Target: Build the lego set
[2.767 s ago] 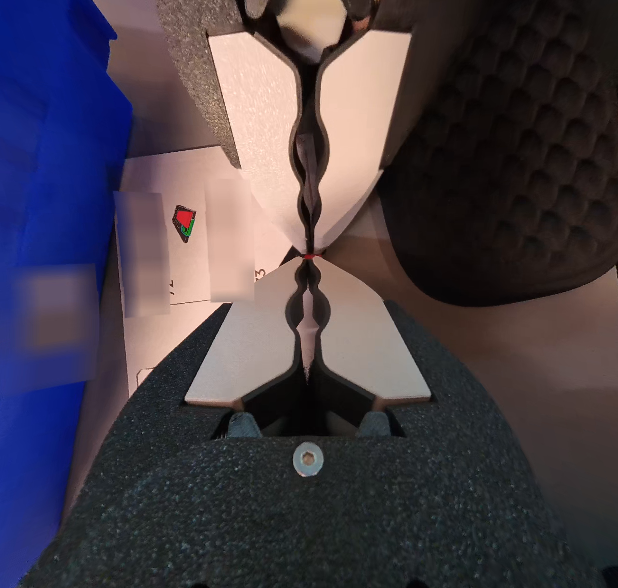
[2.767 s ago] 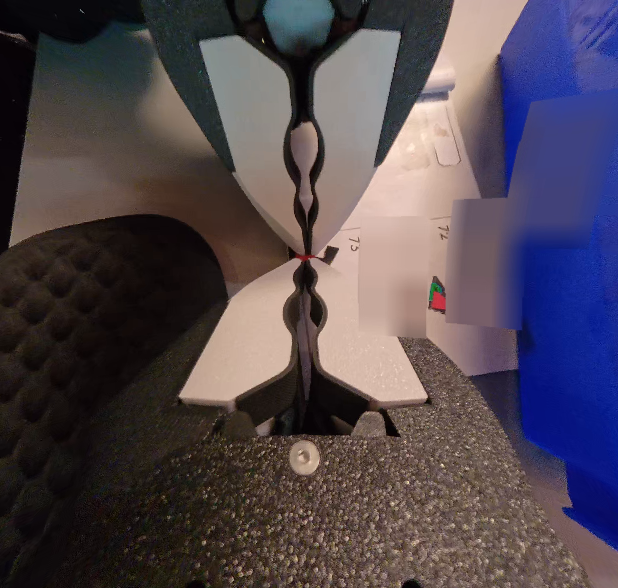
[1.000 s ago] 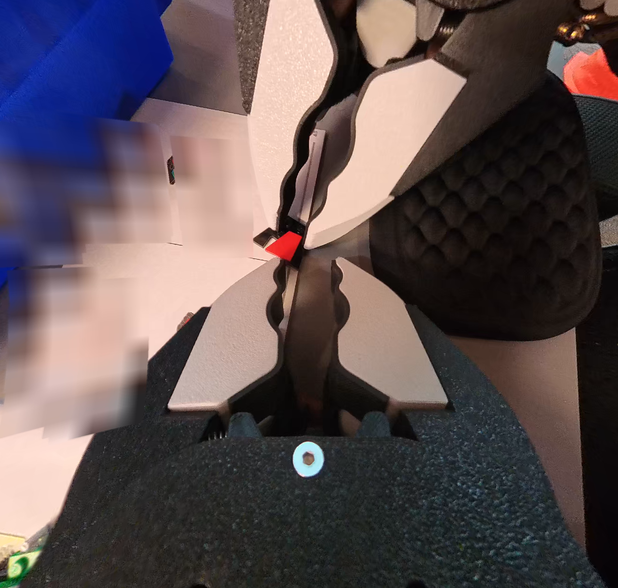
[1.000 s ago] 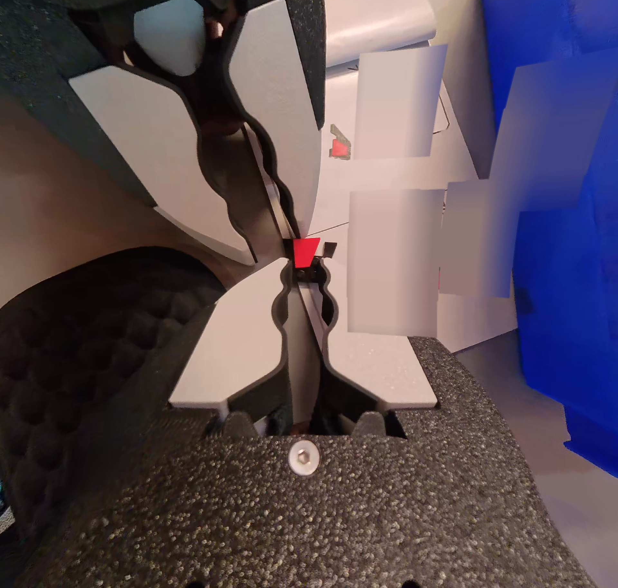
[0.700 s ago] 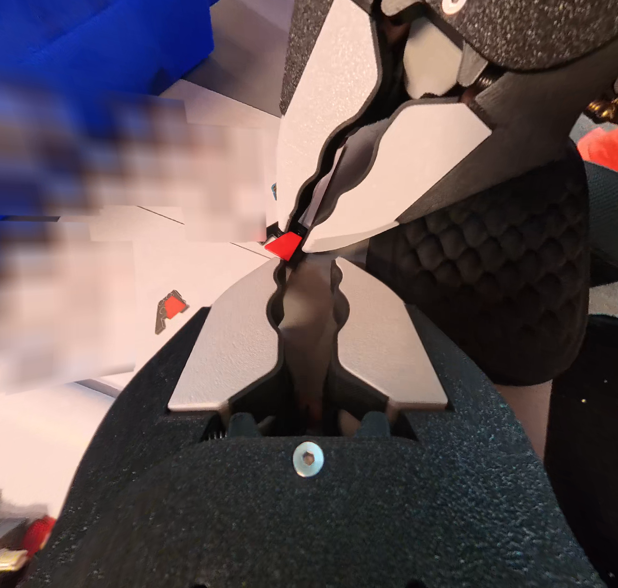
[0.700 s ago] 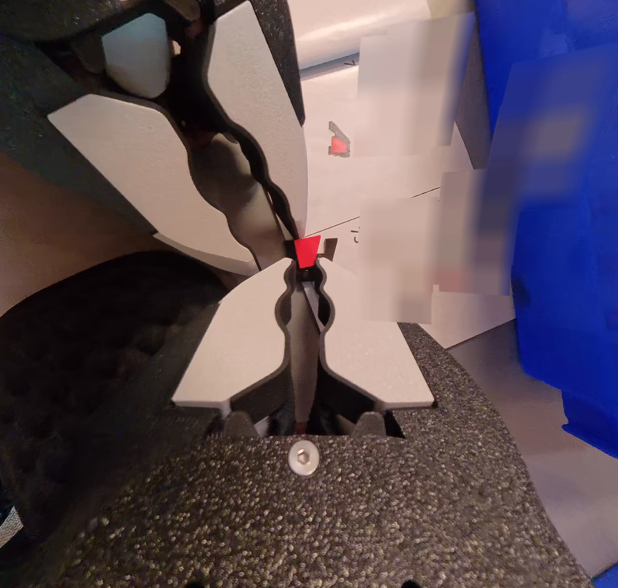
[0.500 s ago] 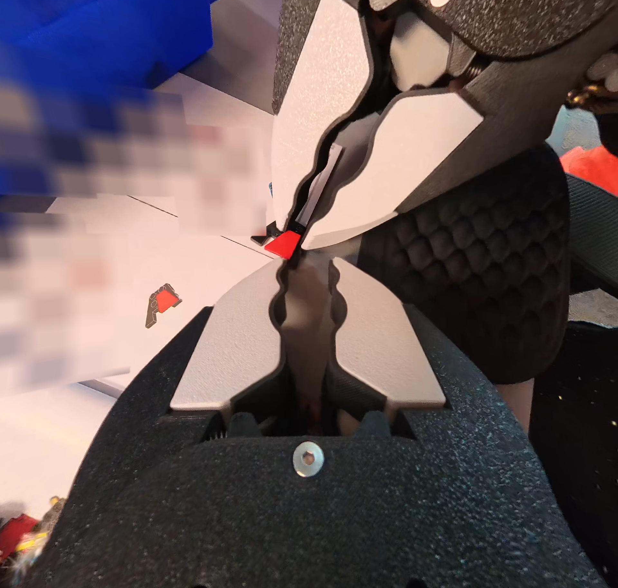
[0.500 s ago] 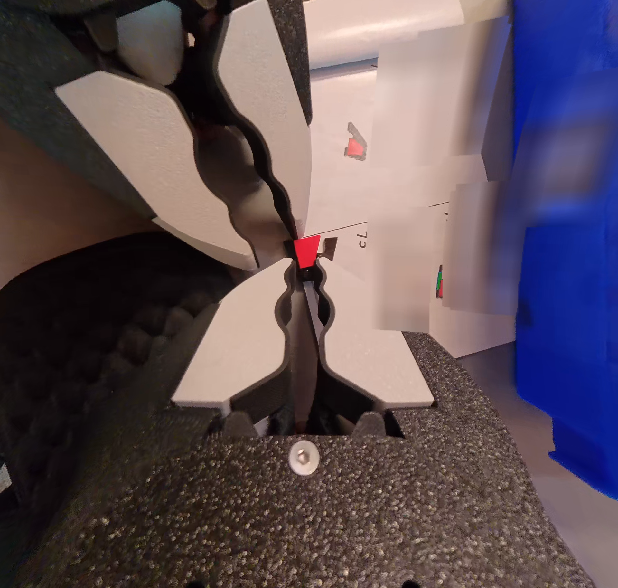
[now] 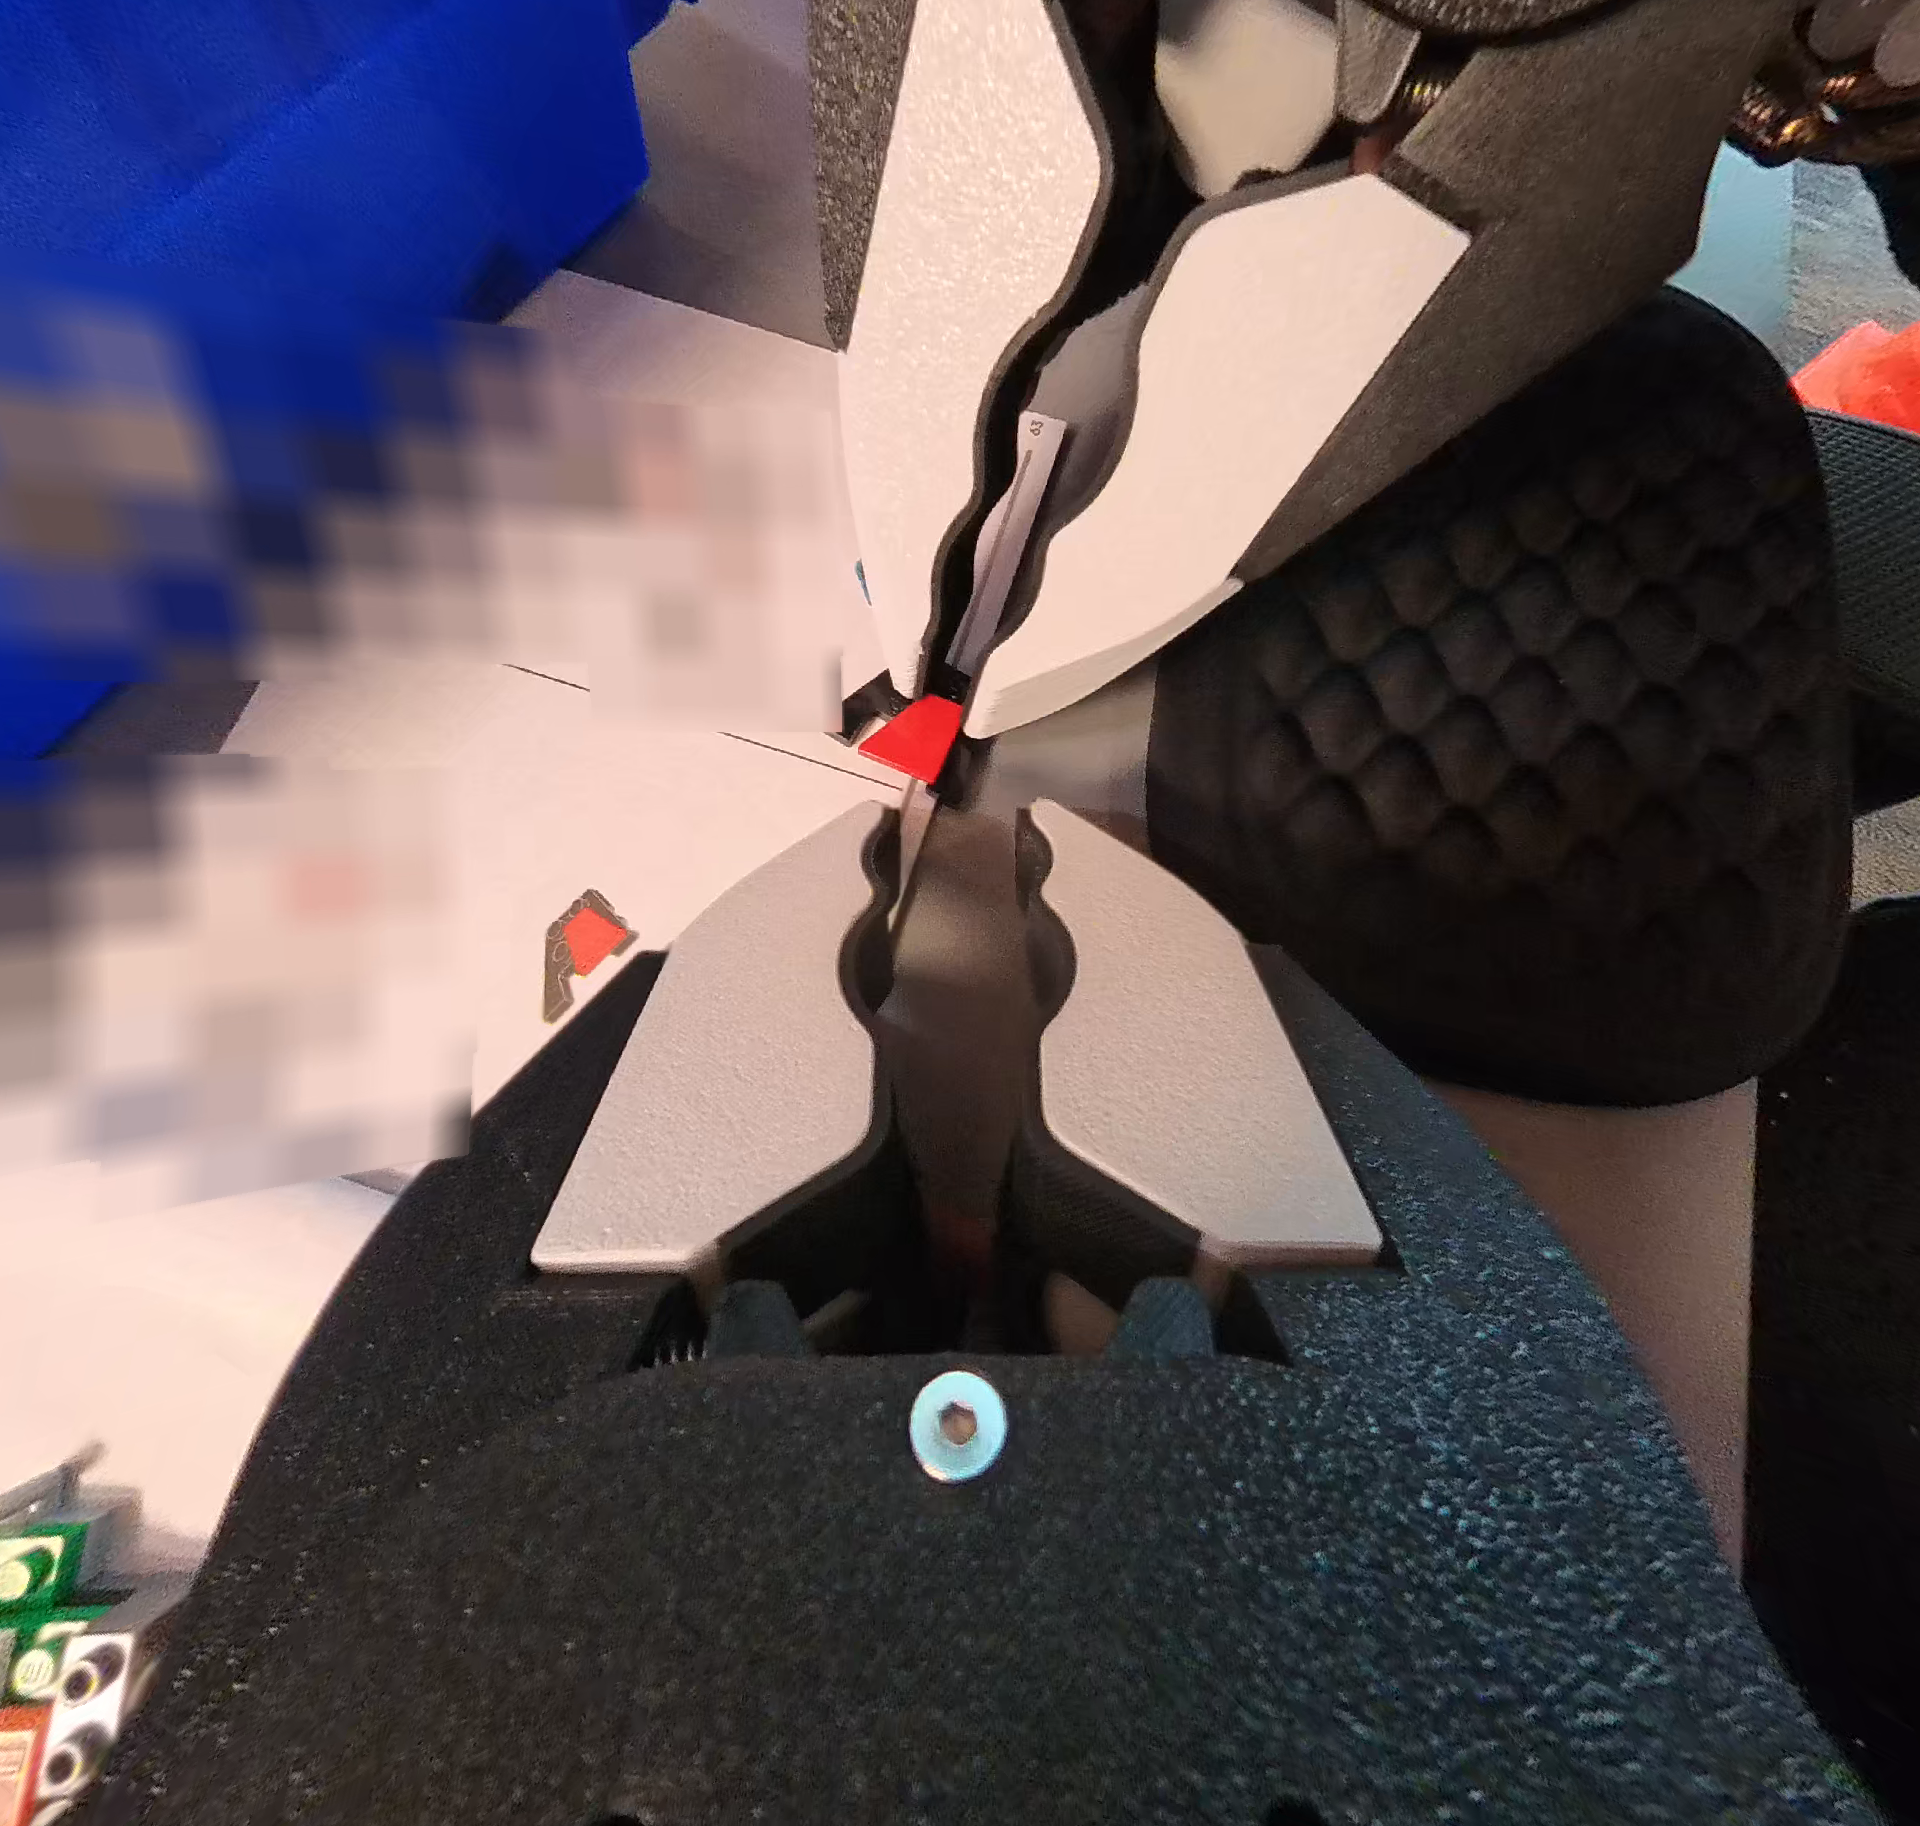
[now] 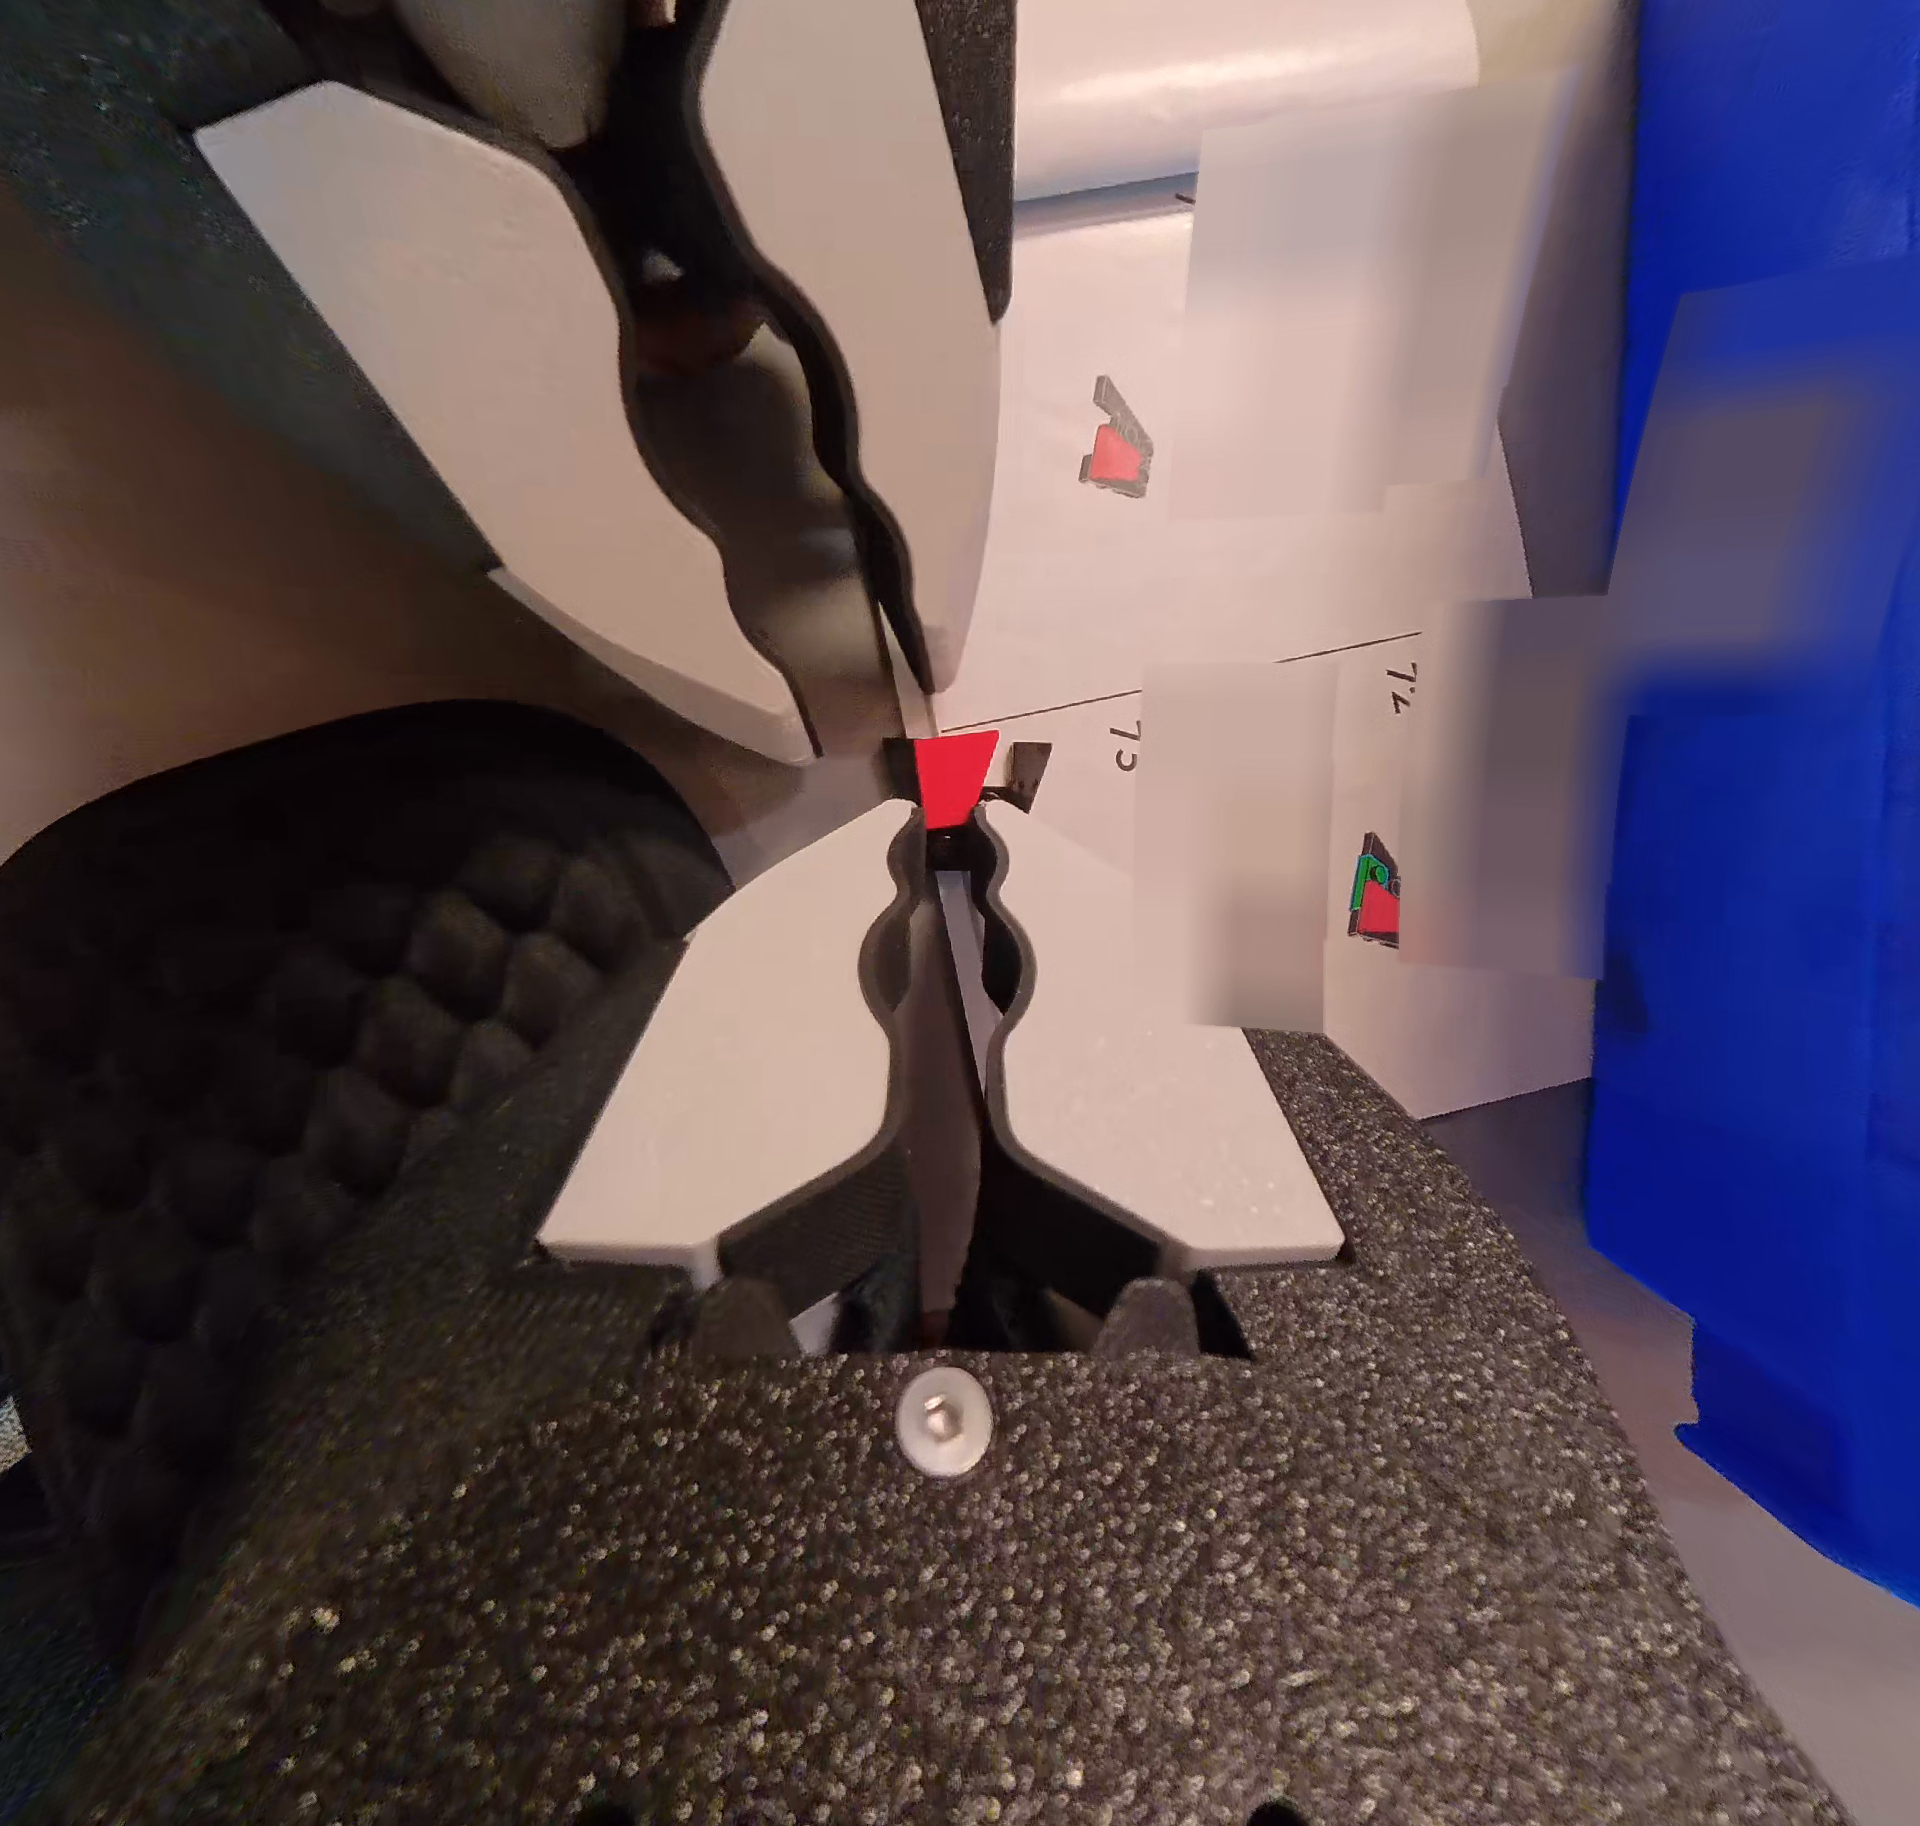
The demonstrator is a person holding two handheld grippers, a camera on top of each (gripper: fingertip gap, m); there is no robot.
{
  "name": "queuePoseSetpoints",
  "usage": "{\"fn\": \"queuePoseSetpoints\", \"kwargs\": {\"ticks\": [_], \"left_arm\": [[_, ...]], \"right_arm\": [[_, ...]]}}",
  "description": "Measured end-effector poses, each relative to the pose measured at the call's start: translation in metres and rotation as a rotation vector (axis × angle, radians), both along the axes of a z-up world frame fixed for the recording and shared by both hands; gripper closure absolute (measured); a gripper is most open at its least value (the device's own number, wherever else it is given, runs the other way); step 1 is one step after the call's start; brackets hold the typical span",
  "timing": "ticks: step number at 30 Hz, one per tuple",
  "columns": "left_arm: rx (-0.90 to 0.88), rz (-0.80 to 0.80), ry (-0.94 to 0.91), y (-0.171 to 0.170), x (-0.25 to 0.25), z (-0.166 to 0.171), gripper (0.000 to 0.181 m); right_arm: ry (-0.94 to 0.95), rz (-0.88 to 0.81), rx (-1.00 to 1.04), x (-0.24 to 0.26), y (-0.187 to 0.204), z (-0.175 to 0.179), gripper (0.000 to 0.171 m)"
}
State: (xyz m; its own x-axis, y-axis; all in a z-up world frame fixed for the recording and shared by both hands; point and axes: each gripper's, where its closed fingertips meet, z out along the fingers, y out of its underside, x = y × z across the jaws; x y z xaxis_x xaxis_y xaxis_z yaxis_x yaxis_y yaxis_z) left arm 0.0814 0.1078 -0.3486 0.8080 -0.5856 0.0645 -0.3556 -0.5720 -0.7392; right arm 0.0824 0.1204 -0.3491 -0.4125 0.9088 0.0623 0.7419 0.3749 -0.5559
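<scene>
A small lego assembly, a red wedge tile (image 9: pixel 914 737) on black pieces (image 9: pixel 869 702), hangs in the air between my two grippers, which meet tip to tip. In the left wrist view my left gripper (image 9: pixel 951 812) comes from below and is shut on the assembly's near end. My right gripper (image 9: pixel 948 683) comes from above and pinches the far end. In the right wrist view the red tile (image 10: pixel 956 774) sits just above my right gripper (image 10: pixel 948 826), with a black part (image 10: pixel 1031 766) sticking out right. The left gripper (image 10: pixel 914 696) closes on it from above.
An open instruction booklet (image 9: pixel 644 820) (image 10: pixel 1081 581) lies on the table below, with printed part pictures. A blue bin (image 9: pixel 291 166) (image 10: pixel 1766 633) stands beside it. Loose lego pieces (image 9: pixel 42 1620) lie at the lower left. A black padded arm cover (image 9: pixel 1507 685) (image 10: pixel 312 997) fills one side. My left and right fingertips are right by each other. About 8 cm separates my left fingertips from the black padded arm cover (image 10: pixel 312 997). It is also in sight in the left wrist view (image 9: pixel 1546 834).
Both grippers have stayed shut on the red and black assembly and have shifted together over the booklet. The bin and the pages have slid in the background.
</scene>
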Motion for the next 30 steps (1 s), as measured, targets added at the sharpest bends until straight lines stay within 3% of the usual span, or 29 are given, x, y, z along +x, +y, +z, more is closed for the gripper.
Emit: {"fn": "queuePoseSetpoints", "kwargs": {"ticks": [10,18,22,30], "left_arm": [[0.061,-0.066,0.095,0.0055,0.0067,-0.0045,0.148],[0.066,-0.049,0.083,0.0082,0.0054,-0.0046,0.150],[0.061,-0.046,0.084,0.0070,0.0048,-0.0045,0.151],[0.055,-0.052,0.075,0.0080,0.0048,-0.0042,0.145]], "right_arm": [[0.016,0.005,-0.016,-0.0001,0.0000,0.0001,0.163],[0.023,0.018,-0.024,0.0002,0.0001,0.0004,0.162],[0.030,-0.006,-0.080,0.0025,0.0000,0.0015,0.146],[0.076,-0.023,-0.069,0.0001,0.0067,0.0020,0.140]]}}
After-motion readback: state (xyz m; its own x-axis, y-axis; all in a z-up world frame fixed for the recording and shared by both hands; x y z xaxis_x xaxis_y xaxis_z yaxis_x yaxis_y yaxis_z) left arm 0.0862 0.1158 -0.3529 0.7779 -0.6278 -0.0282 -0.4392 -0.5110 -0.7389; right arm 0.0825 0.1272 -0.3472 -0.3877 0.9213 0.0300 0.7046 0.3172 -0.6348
